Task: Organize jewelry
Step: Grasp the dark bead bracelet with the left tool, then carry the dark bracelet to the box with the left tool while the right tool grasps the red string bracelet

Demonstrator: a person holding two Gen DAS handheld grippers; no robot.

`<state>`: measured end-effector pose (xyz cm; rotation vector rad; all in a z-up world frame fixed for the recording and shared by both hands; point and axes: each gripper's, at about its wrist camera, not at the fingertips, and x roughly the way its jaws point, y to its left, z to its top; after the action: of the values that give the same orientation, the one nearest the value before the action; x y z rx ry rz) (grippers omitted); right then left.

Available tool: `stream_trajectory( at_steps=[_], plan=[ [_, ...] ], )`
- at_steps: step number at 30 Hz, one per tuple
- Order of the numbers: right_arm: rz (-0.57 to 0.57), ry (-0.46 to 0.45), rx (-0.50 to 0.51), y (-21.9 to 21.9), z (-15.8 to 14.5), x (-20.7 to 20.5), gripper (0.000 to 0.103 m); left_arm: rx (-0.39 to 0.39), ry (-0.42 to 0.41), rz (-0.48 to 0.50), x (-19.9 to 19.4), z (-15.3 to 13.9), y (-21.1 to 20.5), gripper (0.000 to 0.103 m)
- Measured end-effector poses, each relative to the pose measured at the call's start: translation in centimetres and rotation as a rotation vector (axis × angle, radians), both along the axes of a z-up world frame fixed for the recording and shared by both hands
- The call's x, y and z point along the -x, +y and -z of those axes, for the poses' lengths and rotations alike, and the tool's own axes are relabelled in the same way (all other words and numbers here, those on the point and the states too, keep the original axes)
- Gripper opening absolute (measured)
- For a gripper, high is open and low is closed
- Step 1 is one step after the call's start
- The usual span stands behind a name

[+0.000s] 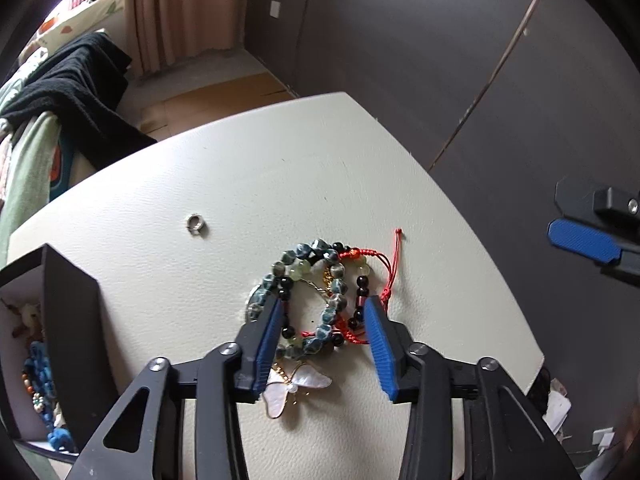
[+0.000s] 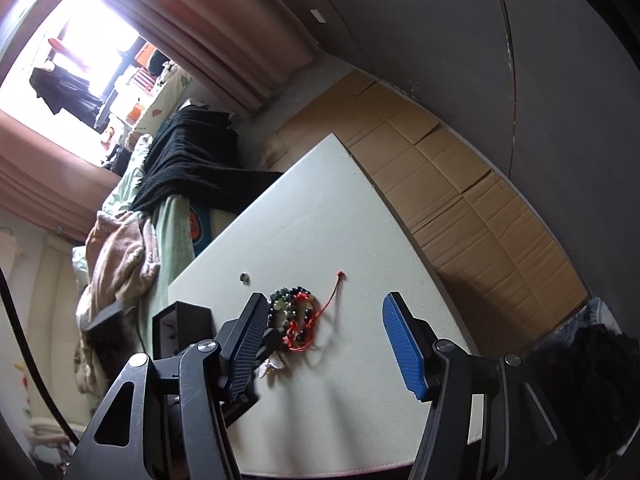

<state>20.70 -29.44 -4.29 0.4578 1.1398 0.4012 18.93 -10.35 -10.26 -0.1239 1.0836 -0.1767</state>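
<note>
the landmark for all positions below is the heap of bracelets (image 1: 316, 296) lying on the cream table (image 1: 200, 168).

left gripper (image 1: 324, 332): its blue pads stand on either side of the heap, one at the teal-bead side, one at the red-cord side. the pads appear to touch or nearly touch the outer beads, but a firm squeeze cannot be confirmed; treat the heap as bracketed, not lifted. the straddle makes sense as a way to gather several tangled strands in one closing.

right gripper (image 2: 324, 344): released, jaws wide, nothing between them. it hangs above the table on the red-cord side of the heap, well apart from it, probably held clear so the left has room.

contents of the heap: a teal bead bracelet (image 1: 332, 308), a dark bead strand, pale green beads, and a red knotted cord (image 1: 390, 268) whose tail trails away from the heap toward the far table edge.

butterfly pendant (image 1: 296, 394): pale shell, just beside the heap on the camera side, partly under the left gripper's finger. it lies outside the pads and would likely be left behind.

small ring (image 1: 195, 223): beyond the heap, apart from it, alone on the table.

black jewelry box (image 1: 68, 320): open, to the teal-bead side of the heap, near the table edge, already holding blue and mixed pieces. judged destination for the heap.

labels: no readable writing or brand is visible on any item.
</note>
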Motion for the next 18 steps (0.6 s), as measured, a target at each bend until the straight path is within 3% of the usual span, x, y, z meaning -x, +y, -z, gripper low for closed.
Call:
stream_trajectory(
  at_steps=[2,5,13,18],
  plan=[
    [-0.003,0.008,0.012,-0.1,0.2,-0.2,0.061,-0.010,0.014,0.009,-0.2,0.4,-0.2,0.018],
    [-0.006,0.017,0.024,-0.1,0.4,-0.4,0.061,0.001,0.002,0.008,-0.2,0.2,0.0,0.009],
    [-0.005,0.018,0.000,-0.2,0.4,-0.4,0.061,0.016,-0.054,0.020,0.6,-1.1,0.1,0.009],
    [-0.020,0.027,-0.004,0.6,0.8,-0.4,0.061,0.072,-0.092,-0.014,1.0,-2.6,1.5,0.009]
  ],
)
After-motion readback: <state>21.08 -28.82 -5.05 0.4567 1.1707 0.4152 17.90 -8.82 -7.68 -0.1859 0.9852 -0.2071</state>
